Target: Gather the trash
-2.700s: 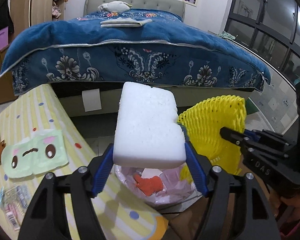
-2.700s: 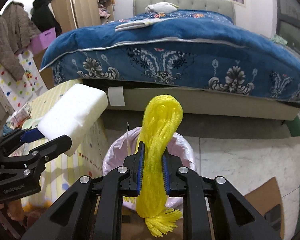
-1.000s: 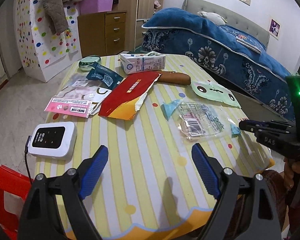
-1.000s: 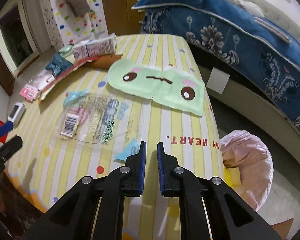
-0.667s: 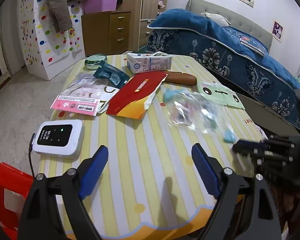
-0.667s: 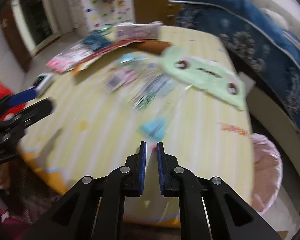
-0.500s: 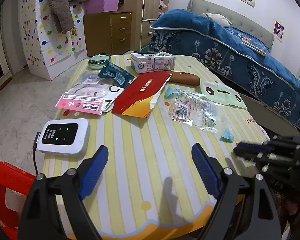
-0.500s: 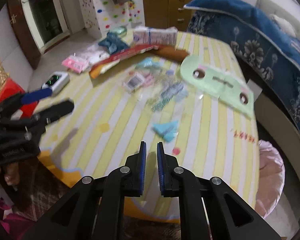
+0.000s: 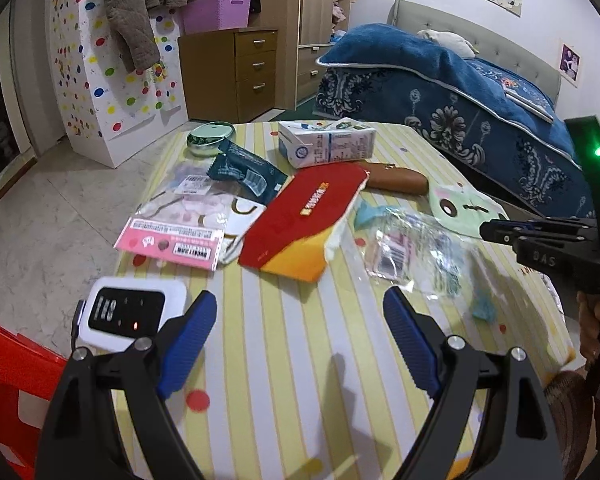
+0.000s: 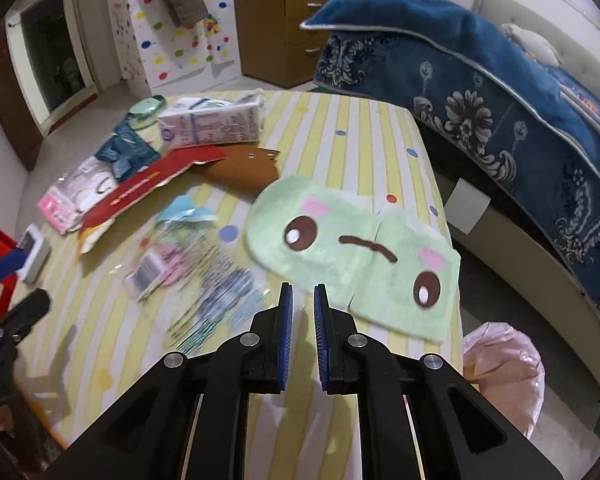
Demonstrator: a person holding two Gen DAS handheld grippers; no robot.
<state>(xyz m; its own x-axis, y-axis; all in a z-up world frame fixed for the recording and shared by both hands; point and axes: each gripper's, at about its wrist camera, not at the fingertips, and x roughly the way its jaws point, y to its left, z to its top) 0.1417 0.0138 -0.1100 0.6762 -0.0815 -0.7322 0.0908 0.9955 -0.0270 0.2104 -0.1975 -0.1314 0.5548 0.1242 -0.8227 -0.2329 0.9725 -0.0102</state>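
Trash lies on the yellow striped table (image 9: 300,360): a red and yellow envelope (image 9: 304,216), a clear plastic wrapper (image 9: 412,252), a pink packet (image 9: 172,240), a teal pouch (image 9: 244,172) and a milk carton (image 9: 328,144). My left gripper (image 9: 300,332) is open and empty above the near table edge. My right gripper (image 10: 300,312) is shut and empty, above the table between the clear wrapper (image 10: 196,276) and a green face cloth (image 10: 356,252). The pink-lined trash bin (image 10: 504,364) stands right of the table.
A white device (image 9: 128,312) with a cable lies at the near left corner. A brown case (image 9: 396,180) and a green tin (image 9: 212,136) lie further back. A red chair (image 9: 8,380) is at the left, a blue bed (image 9: 460,112) beyond.
Both grippers let go of the foam block and yellow net and swung from the bin to the table. In the last half second my right gripper moved closer to the green cloth.
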